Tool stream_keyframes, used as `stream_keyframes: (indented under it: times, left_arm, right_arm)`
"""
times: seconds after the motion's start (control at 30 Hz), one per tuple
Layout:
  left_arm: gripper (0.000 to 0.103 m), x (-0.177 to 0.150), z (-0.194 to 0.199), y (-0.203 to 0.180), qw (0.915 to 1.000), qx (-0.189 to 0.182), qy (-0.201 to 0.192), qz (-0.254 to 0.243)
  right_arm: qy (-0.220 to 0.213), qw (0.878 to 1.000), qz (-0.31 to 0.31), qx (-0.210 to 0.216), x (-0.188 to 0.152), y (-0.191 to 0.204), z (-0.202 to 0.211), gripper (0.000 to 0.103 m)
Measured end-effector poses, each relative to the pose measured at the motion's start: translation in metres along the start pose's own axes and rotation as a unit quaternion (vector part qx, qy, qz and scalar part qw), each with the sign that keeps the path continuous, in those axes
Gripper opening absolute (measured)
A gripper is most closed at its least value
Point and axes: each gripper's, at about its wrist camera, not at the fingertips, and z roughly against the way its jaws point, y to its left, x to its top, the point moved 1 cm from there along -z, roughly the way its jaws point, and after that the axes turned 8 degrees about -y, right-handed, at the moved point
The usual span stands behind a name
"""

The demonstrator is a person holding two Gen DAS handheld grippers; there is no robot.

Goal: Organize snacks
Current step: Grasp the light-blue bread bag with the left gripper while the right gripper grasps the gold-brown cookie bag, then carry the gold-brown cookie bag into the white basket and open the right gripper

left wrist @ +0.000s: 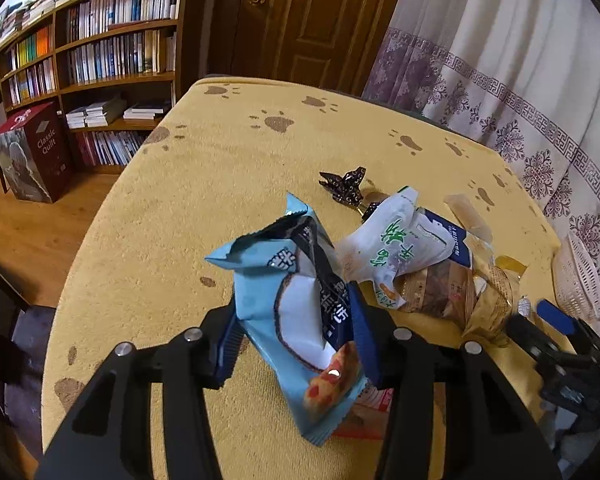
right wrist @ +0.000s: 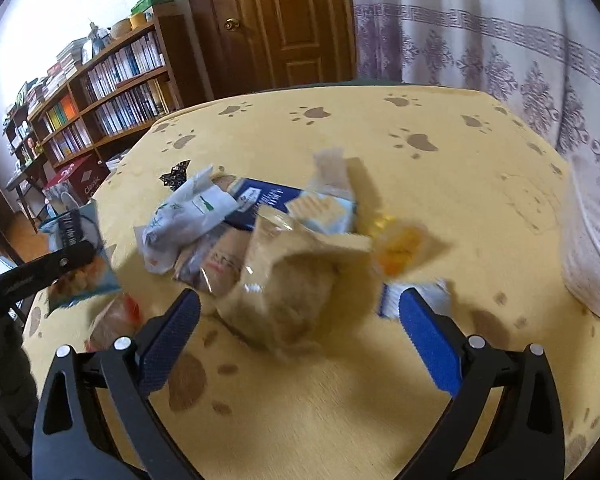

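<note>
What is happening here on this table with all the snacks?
A person holding a gripper in each hand is sorting snacks on a table with a yellow paw-print cloth. The left gripper is shut on a light blue snack packet, held up off the cloth. The right gripper is open and holds nothing, with a clear-wrapped pastry in front of it. The other packets lie in a pile in the middle, and a white basket stands at the right edge.
</note>
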Motion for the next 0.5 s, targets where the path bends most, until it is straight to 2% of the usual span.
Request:
stream_keyframes:
  times: [0.13, 0.27, 0.33, 0.5]
  left_arm:
    - [0.049, 0.001, 0.005, -0.002, 1.0, -0.003, -0.003, -0.003]
    - [0.049, 0.002, 0.009, -0.005, 0.9999, -0.008, -0.008, -0.005]
    - [0.049, 0.002, 0.012, -0.007, 0.9999, -0.01, -0.01, -0.006]
    - [0.049, 0.003, 0.016, -0.013, 0.9997, -0.017, -0.012, -0.011]
  right_arm:
    - [0.018, 1.0, -0.009, 0.008, 0.008, 0.006, -0.022, 0.076]
    - [0.04, 0.999, -0.022, 0.005, 0.003, 0.004, -0.037, 0.065]
    - [0.042, 0.998, -0.033, 0.015, 0.0, 0.001, -0.036, 0.054]
    - [0.032, 0.999, -0.035, 0.02, -0.005, -0.001, -0.021, 0.05]
